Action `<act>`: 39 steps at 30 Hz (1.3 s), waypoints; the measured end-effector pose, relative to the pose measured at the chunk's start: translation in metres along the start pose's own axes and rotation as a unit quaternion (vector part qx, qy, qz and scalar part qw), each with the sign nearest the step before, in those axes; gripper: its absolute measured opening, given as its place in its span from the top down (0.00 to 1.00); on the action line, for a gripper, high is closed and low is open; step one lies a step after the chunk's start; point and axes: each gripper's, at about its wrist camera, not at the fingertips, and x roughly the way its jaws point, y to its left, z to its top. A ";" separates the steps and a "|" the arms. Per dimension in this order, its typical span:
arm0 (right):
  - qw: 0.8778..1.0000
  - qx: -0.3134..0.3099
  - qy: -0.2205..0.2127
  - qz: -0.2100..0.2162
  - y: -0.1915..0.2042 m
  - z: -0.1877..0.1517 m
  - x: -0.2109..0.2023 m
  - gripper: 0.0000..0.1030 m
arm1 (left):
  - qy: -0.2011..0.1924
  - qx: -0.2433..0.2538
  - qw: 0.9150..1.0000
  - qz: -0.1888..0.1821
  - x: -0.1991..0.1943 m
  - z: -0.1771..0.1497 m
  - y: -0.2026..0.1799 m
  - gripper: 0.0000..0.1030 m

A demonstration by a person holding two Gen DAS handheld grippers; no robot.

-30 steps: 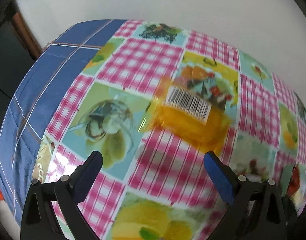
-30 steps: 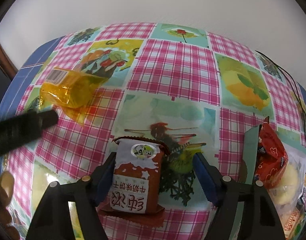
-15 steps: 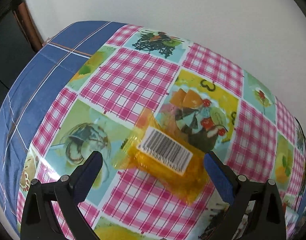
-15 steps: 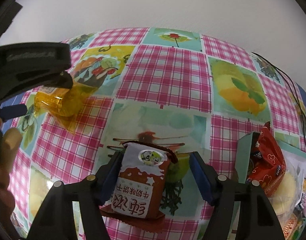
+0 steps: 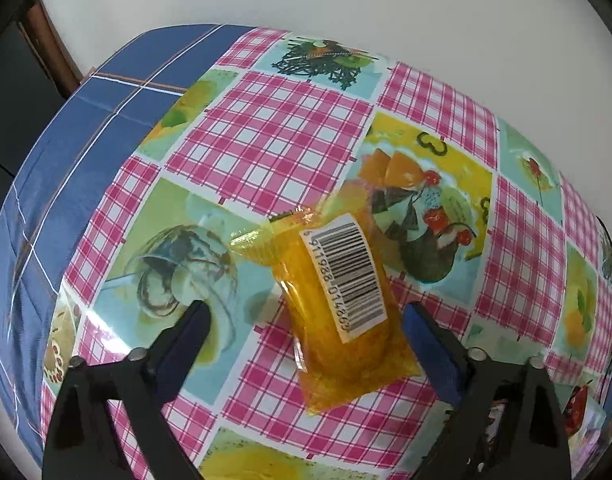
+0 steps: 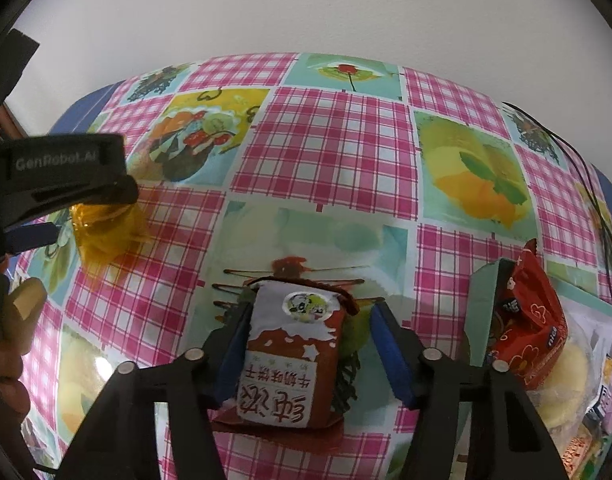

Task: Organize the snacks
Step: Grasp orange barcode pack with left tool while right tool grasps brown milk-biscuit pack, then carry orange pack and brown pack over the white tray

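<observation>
left tongs (image 5: 306,336): wide gap, orange packet (image 5: 338,312) inside | right: red snack bag (image 6: 526,332) crowds right side

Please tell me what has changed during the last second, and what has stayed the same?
The left gripper has moved forward and down over the orange packet, which now lies between its open fingers, not yet gripped. The right gripper has narrowed slightly around the red biscuit packet, its left finger touching, the right one apart. Both packets stayed lying on the tablecloth.
</observation>
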 end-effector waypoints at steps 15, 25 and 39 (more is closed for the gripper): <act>1.000 0.003 0.017 0.014 -0.003 -0.006 -0.009 0.59 | -0.012 0.023 1.000 0.006 -0.011 -0.020 -0.007 0.53; 0.999 0.020 0.018 0.025 -0.009 -0.020 -0.051 0.59 | -0.013 0.005 1.000 -0.019 -0.045 -0.070 -0.010 0.53; 0.999 0.037 -0.010 0.014 -0.030 -0.056 -0.123 0.59 | -0.051 0.012 0.997 -0.048 -0.110 -0.121 -0.017 0.54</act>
